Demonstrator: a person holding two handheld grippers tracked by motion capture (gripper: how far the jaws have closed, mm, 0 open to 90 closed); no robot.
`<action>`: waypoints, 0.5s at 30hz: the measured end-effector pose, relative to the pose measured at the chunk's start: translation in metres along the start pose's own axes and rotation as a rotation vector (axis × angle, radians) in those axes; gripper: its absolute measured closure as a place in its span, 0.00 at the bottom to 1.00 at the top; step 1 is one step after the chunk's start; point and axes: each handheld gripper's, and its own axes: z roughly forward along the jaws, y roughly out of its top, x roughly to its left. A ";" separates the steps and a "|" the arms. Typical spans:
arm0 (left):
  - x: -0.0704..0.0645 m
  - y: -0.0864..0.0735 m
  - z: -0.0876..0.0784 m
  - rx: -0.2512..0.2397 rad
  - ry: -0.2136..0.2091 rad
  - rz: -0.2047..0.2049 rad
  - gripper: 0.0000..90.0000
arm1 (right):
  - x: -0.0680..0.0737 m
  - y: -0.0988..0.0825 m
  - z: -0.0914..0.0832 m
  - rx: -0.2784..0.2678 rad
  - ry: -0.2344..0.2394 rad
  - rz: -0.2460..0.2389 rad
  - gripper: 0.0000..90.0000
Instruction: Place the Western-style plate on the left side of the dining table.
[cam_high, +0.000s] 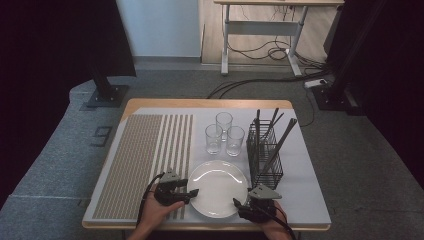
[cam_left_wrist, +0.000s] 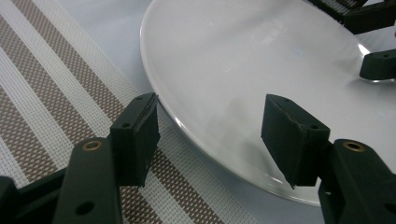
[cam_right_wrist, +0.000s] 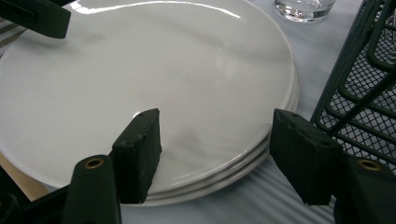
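A stack of white plates (cam_high: 217, 187) lies near the table's front edge; the right gripper view shows three rims (cam_right_wrist: 224, 175) stacked. My left gripper (cam_high: 191, 195) stands open at the stack's left rim. One of its jaws hangs over the striped placemat (cam_left_wrist: 56, 93), the other over the top plate (cam_left_wrist: 243, 56), and the pads touch nothing. My right gripper (cam_high: 239, 204) is open at the stack's front right rim (cam_right_wrist: 217, 154). Its left jaw sits above the top plate and its right jaw stands outside the rim, beside the wire basket (cam_right_wrist: 369, 84).
Three clear glasses (cam_high: 223, 132) stand behind the plates. A black wire basket (cam_high: 265, 150) holding long dark utensils is close on the right of the stack. The striped placemat (cam_high: 145, 160) covers the table's left half. The table's front edge (cam_high: 210, 226) is just below both hands.
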 end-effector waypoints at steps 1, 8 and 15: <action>0.000 0.000 0.000 -0.001 0.002 0.000 0.41 | 0.000 0.000 0.000 -0.001 0.000 0.001 0.38; -0.001 0.002 -0.001 -0.024 0.005 0.005 0.42 | 0.000 0.000 0.000 -0.003 -0.006 -0.009 0.39; 0.002 0.000 0.001 -0.008 0.002 -0.017 0.42 | 0.001 -0.001 0.000 -0.003 -0.010 -0.021 0.42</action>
